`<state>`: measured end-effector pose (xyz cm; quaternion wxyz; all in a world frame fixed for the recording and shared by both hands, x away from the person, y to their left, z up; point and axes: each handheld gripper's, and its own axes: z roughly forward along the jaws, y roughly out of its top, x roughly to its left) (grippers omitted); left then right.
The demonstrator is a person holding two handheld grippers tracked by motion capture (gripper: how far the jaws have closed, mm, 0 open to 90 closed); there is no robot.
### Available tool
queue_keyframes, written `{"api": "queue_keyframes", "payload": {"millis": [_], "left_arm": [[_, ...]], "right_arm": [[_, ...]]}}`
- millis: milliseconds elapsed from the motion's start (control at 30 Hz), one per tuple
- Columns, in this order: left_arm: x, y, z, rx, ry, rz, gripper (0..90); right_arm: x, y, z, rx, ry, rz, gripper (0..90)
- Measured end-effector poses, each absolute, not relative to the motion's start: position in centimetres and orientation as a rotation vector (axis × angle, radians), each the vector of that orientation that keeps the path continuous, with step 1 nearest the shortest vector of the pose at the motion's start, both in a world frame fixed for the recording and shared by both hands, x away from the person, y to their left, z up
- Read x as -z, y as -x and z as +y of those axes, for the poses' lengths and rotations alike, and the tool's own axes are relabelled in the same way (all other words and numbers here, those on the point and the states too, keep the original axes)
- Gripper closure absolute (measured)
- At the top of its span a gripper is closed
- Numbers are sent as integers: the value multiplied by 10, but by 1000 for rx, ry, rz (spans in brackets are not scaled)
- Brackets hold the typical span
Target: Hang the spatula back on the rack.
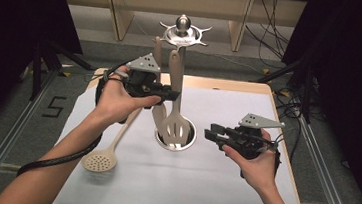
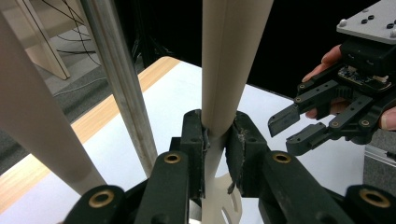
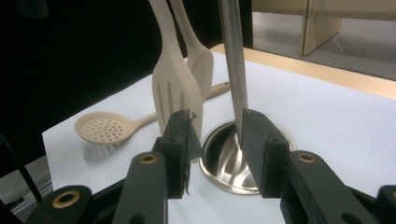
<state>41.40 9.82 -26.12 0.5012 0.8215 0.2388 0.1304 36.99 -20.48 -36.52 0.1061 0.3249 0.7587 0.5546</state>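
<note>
Beige slotted spatula [image 1: 175, 101] is pinched at its handle by the left gripper [image 1: 167, 92]; at four o'clock, the right gripper [image 1: 212, 134] is spread, holding nothing.

Grey floor [image 1: 22, 117], black curtains [image 1: 12, 10], pale wooden furniture [image 1: 119, 15] behind

Around your left gripper [image 1: 167, 93] room is tight: the steel post [image 1: 177, 89] of the utensil stand rises just beside it, with a second hanging utensil [image 1: 158, 59] close behind. The skimmer [image 1: 109, 151] lies across the mat at your left. Your right gripper [image 1: 214, 135] has open white mat [image 1: 201, 184] around it, apart from the stand's round base [image 1: 191, 138].
</note>
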Motion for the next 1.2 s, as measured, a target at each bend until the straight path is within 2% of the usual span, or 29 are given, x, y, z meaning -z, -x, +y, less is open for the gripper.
{"api": "queue_keyframes", "payload": {"millis": [1200], "left_arm": [[255,-417,93,-270,-2050,547,767]], "right_arm": [[365,-369,-205,-1651,-984,2261,637]]}}
